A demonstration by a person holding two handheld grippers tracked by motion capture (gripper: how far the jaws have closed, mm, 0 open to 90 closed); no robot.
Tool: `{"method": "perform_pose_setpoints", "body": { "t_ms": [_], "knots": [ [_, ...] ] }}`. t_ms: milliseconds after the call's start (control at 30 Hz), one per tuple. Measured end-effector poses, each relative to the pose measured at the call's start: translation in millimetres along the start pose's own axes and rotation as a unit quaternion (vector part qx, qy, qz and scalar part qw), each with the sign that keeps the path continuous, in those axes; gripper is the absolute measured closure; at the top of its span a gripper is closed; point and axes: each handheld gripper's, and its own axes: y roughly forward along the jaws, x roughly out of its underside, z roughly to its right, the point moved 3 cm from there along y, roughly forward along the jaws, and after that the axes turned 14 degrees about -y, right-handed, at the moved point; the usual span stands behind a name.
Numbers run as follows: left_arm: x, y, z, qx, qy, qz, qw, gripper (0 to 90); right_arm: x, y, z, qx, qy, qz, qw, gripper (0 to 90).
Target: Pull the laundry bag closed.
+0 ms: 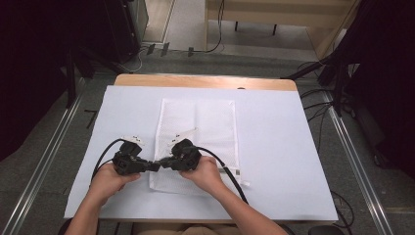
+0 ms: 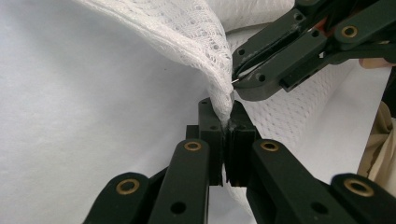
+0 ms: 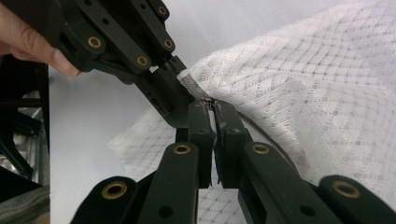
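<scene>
Both grippers pinch mesh bag edge

White mesh bag (image 1: 195,142) lies flat mid-tabletop (image 1: 274,147), its left edge lifted. Left gripper (image 2: 227,122) jaws pressed together on that edge; right gripper (image 3: 212,109) jaws likewise clamp it, just beside, tips nearly touching.

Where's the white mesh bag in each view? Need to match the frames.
High view: mesh bag lies flat at the middle of the table, its near left edge pinched by both grippers.
Left gripper view: upper middle, bunched fold hanging into the left gripper.
Right gripper view: right half, edge running into the right gripper.
Shared landmark: the pinched spot where the two grippers meet.
</scene>
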Motion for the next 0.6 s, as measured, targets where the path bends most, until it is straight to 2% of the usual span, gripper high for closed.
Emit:
{"method": "perform_pose_setpoints", "body": {
  "t_ms": [100,400,600],
  "knots": [
    [0.1,-1.4,0.9,0.008,0.006,0.005,0.9999,88.4,0.7,-2.9,0.9,0.001,0.001,0.003,1.0000,88.2],
    [1.1,-2.2,2.4,0.008,0.017,0.009,0.9998,88.3,4.9,-7.4,1.2,0.006,-0.019,0.001,0.9998,88.3],
    [1.3,-2.0,3.2,0.008,0.022,0.007,0.9997,88.2,7.3,-9.8,2.1,0.008,-0.023,-0.002,0.9997,88.3]
  ]
}}
